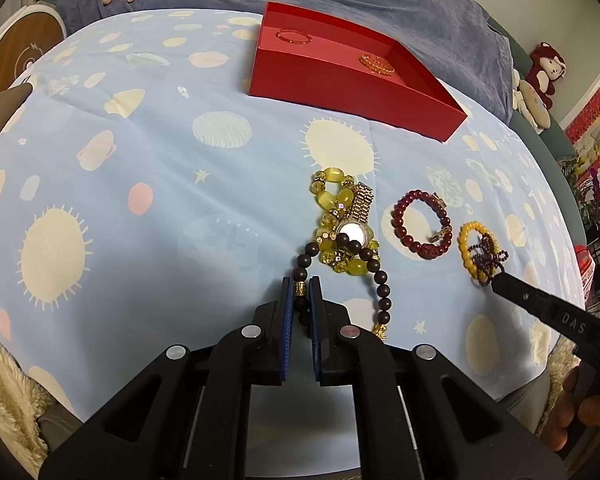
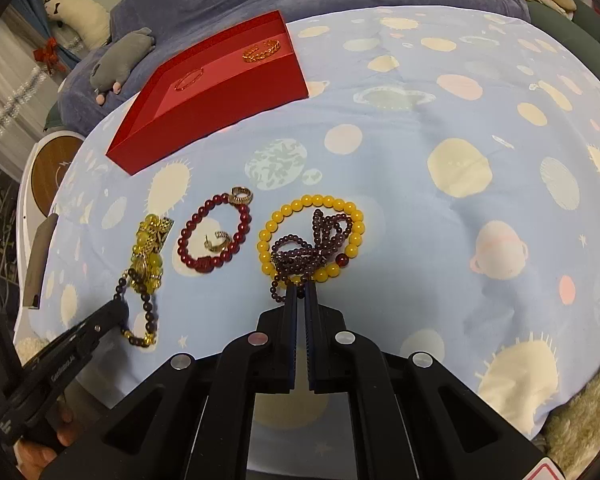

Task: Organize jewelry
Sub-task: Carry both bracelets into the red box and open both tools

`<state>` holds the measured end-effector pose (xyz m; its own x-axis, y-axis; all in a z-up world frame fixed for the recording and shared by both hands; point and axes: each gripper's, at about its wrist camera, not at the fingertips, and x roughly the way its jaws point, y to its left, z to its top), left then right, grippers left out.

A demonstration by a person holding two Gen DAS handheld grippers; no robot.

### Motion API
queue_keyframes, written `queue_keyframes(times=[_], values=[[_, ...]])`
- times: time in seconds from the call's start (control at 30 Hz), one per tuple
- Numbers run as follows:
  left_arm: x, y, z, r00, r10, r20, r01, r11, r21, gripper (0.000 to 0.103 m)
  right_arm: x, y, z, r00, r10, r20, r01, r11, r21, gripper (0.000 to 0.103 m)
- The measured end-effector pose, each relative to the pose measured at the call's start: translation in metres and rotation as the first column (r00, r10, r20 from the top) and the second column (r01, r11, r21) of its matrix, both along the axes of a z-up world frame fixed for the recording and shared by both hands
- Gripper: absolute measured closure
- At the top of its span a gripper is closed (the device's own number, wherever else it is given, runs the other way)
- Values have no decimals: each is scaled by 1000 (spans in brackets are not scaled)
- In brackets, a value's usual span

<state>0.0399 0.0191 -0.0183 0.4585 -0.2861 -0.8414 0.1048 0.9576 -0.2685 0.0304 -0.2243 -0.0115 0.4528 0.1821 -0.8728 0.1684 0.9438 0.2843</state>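
The red box [image 1: 340, 80] serves as the reference point; it lies open on the planet-print sheet [image 1: 140, 160] of the bed. Inside it, an orange bead bracelet [image 1: 377, 64] rests at one end of the floor and a thin red bangle [image 1: 294, 37] at the other.

Left tongs [image 1: 301, 292]: closed on the dark wooden bead bracelet [image 1: 374, 266], gripping it at its gold spacer bead. The bracelet lies on the sheet on the near side of the box and overlaps a heap made up of a yellow crystal bracelet [image 1: 332, 200] and a gold watch [image 1: 354, 234].

Right tongs [image 2: 300, 292]: jaws nearly together, clamped on the purple bead strand [image 2: 300, 256]. The strand lies tangled across a yellow bead bracelet [image 2: 312, 236], farther from the box than the heap.

Between heap and yellow bracelet lies a dark red bead bracelet [image 2: 216, 236]. One gold ring [image 2: 242, 195] touches its box-side edge; a second gold ring [image 2: 217, 241] sits within its loop.
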Motion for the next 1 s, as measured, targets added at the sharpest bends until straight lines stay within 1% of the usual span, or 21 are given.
queue_keyframes(times=[0.13,0.33,0.5,0.63,0.8,1.0], values=[[-1,1,5,1000,0,12,0,1000,-12,95,-12,0,9,1000,0,19,-1,1000,21,99],[-1,2,19,1000,-2,26,3,999,-42,95,-14,3,36,997,14,72,-18,998,54,99],[2,5,39,999,3,37,0,996,-93,95,-9,1,57,994,12,109,-21,996,82,99],[8,3,57,998,-9,65,16,995,-102,95,0,-1,72,990,10,140,-22,996,89,99],[32,-2,81,994,-20,106,32,994,-109,95,23,-3,86,984,12,179,-28,996,86,99],[86,-15,107,985,-39,170,56,994,-96,95,71,-4,101,974,34,223,-50,996,68,99]])
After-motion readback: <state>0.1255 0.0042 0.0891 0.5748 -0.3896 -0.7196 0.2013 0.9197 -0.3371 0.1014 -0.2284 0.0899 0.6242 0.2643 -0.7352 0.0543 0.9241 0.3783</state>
